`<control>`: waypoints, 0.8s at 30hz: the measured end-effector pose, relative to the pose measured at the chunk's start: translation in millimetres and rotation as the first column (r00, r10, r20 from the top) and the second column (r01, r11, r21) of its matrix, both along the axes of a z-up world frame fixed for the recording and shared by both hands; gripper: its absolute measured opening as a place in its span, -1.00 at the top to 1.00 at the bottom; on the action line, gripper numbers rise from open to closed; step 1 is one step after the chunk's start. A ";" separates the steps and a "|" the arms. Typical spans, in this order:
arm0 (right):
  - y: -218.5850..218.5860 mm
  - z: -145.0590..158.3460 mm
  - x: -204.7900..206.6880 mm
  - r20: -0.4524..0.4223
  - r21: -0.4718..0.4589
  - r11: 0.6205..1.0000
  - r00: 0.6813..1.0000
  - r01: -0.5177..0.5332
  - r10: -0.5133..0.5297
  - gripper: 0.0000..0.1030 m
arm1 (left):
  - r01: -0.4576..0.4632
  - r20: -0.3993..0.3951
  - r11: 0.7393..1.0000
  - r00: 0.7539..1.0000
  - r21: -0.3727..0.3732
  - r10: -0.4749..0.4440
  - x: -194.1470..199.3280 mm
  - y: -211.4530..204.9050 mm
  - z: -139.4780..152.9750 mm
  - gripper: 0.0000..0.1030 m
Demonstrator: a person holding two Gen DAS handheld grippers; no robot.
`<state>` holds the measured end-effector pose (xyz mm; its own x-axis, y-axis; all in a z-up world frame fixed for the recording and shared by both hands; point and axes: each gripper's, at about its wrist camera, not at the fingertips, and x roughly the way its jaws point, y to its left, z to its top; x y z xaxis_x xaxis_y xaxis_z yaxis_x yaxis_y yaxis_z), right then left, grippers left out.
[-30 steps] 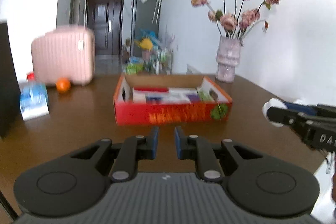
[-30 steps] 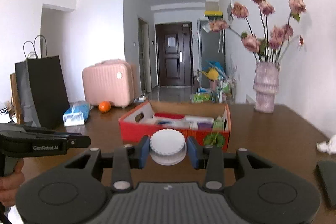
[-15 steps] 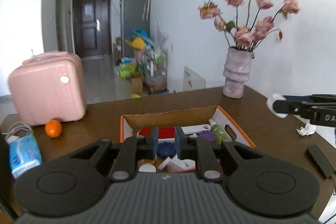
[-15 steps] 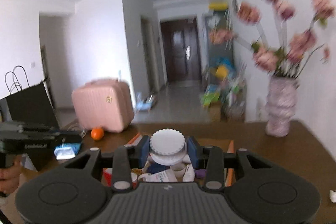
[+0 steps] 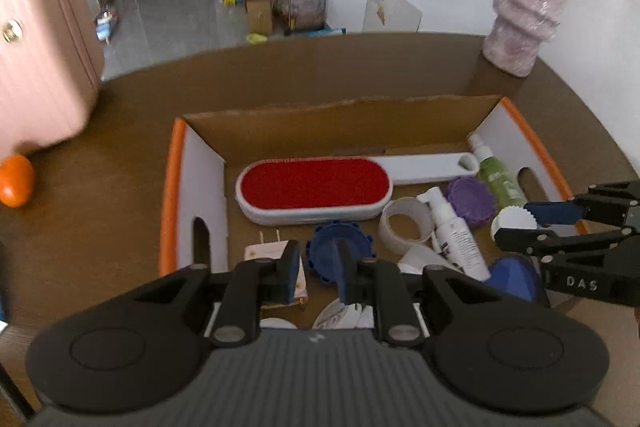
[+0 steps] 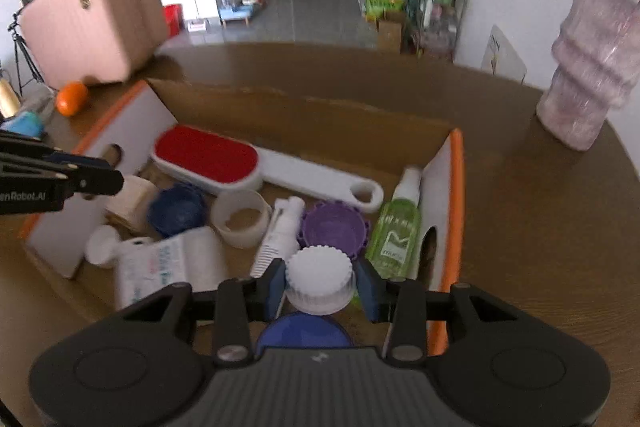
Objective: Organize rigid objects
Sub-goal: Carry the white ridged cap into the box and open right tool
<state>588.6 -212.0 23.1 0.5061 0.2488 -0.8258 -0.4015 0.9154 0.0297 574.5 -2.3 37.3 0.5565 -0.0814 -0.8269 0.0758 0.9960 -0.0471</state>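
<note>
from my left wrist camera: my left gripper [image 5: 318, 273] hangs over the near edge of an open cardboard box [image 5: 172, 187] on a brown table [image 5: 120, 155]. its jaws have just been opening a little and hold nothing; a dark blue ridged lid [image 5: 326, 253] lies in the box straight below the gap. beyond it lies a red lint brush [image 5: 314, 187] with a white handle. to the right are a white ring [image 5: 404, 223], a white spray bottle [image 5: 454, 237], a purple lid [image 5: 470, 197] and a green bottle [image 5: 498, 177].

from my right wrist camera: my right gripper [image 6: 320, 287] is closed on a white ridged cap [image 6: 319, 279], held above the box's near right corner, just over a blue disc [image 6: 304, 331]. my left gripper enters at far left.
</note>
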 end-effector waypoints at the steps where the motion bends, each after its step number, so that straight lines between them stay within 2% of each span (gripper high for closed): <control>1: 2.5 -6.0 2.4 -0.007 -0.001 1.000 1.000 0.000 0.000 0.27 | -0.001 -0.008 1.000 1.000 0.003 0.001 1.1 -0.3 -4.3 0.39; 4: 5.2 -15.4 4.8 -0.017 -0.005 1.000 1.000 -0.005 0.005 0.19 | 0.001 -0.023 1.000 1.000 0.009 0.000 5.2 -4.5 -10.1 0.08; 6: 6.0 -13.3 6.0 -0.005 -0.012 1.000 1.000 -0.005 0.005 -0.05 | -0.002 -0.019 1.000 1.000 -0.002 0.002 3.7 -2.9 -8.2 -0.28; 11: 1.8 6.9 -1.7 0.037 -0.002 1.000 0.999 -0.002 0.002 -0.09 | 0.001 0.010 1.000 1.000 0.007 -0.001 -9.8 -1.4 8.5 -0.44; 16: -4.6 38.2 -29.6 0.097 0.000 1.000 0.995 0.003 -0.003 -0.16 | -0.013 0.060 1.000 0.998 0.008 0.013 -41.2 2.7 37.4 -0.48; 22: -18.6 79.2 -91.4 0.228 0.030 1.000 0.973 0.008 -0.015 -0.40 | -0.019 0.217 0.999 0.976 0.033 0.011 -111.5 5.1 79.4 -0.62; 23: -21.7 84.5 -102.6 0.251 0.038 0.999 0.968 0.008 -0.017 -0.40 | -0.025 0.256 0.999 0.967 0.035 0.015 -126.3 5.3 85.8 -0.67; 24: -24.6 90.2 -115.7 0.275 0.048 0.999 0.961 0.009 -0.022 -0.44 | -0.032 0.294 0.999 0.956 0.030 0.022 -141.0 5.9 90.5 -0.82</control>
<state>472.9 -236.6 113.3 0.7163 0.2735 -0.6420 -0.3855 0.9220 -0.0374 433.5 3.6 127.8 0.7767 -0.0380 -0.6288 0.0543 0.9985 0.0067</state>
